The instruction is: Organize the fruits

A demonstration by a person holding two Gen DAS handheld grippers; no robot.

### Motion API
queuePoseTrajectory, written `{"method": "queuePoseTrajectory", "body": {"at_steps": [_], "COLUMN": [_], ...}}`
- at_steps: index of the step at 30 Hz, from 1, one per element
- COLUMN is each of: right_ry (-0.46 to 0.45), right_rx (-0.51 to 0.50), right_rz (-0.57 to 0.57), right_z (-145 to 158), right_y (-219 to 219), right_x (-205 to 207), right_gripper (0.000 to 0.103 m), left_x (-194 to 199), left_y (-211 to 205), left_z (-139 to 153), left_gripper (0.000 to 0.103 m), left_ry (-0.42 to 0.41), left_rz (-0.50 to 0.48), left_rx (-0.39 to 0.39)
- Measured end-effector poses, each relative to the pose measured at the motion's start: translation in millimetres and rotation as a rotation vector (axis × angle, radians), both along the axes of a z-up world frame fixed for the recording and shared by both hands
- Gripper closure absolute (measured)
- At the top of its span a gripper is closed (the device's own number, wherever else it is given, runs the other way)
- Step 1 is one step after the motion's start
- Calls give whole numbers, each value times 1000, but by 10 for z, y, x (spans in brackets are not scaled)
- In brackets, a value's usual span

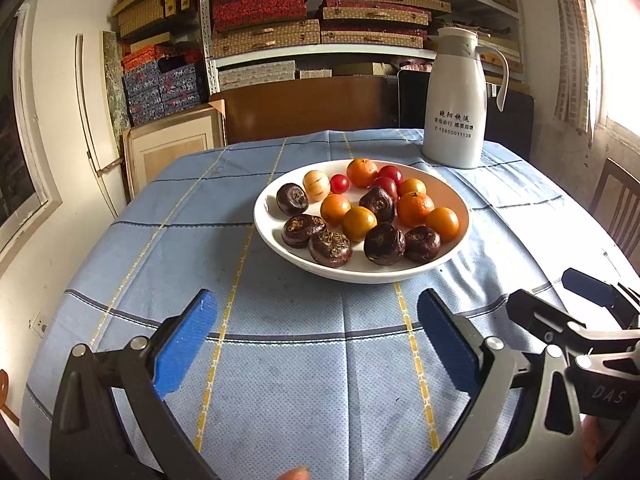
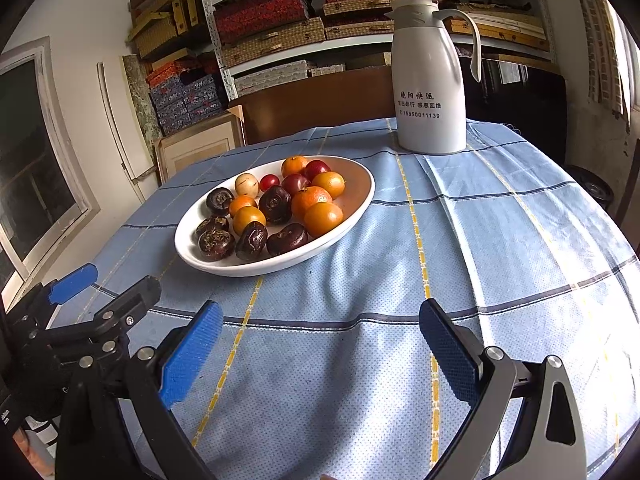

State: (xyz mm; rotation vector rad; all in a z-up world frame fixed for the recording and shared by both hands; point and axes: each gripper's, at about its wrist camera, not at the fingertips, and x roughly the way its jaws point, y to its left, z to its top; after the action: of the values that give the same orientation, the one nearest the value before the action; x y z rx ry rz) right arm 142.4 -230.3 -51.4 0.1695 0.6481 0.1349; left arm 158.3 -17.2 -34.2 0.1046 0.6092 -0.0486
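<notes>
A white plate (image 1: 276, 236) sits on the blue checked tablecloth (image 1: 280, 360) and holds several fruits: orange tangerines (image 1: 415, 209), dark brown water chestnuts (image 1: 330, 247), small red tomatoes (image 1: 339, 183) and one pale round fruit (image 1: 316, 185). The plate also shows in the right wrist view (image 2: 352, 184). My left gripper (image 1: 316, 344) is open and empty, low over the cloth in front of the plate. My right gripper (image 2: 320, 348) is open and empty, in front and to the right of the plate. Each gripper shows at the edge of the other's view.
A white thermos jug (image 1: 460, 100) stands at the table's far right, behind the plate; it also shows in the right wrist view (image 2: 430, 80). Shelves of patterned boxes (image 1: 280, 20) fill the back wall. A wooden chair (image 1: 620, 208) is at the right.
</notes>
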Motion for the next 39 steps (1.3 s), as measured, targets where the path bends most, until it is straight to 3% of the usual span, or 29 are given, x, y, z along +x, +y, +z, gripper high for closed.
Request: {"method": "queuePoseTrajectory", "body": {"at_steps": [39], "right_ry": [19], "right_rx": [-1], "right_rz": [-3], "right_z": [-24], "right_y": [-10], "right_x": [28], "right_gripper": [4], "left_x": [22], "left_y": [-4], "left_z": [-24], "left_gripper": [5], "left_ry": [11], "left_rz": [2], "left_rx": [2]}}
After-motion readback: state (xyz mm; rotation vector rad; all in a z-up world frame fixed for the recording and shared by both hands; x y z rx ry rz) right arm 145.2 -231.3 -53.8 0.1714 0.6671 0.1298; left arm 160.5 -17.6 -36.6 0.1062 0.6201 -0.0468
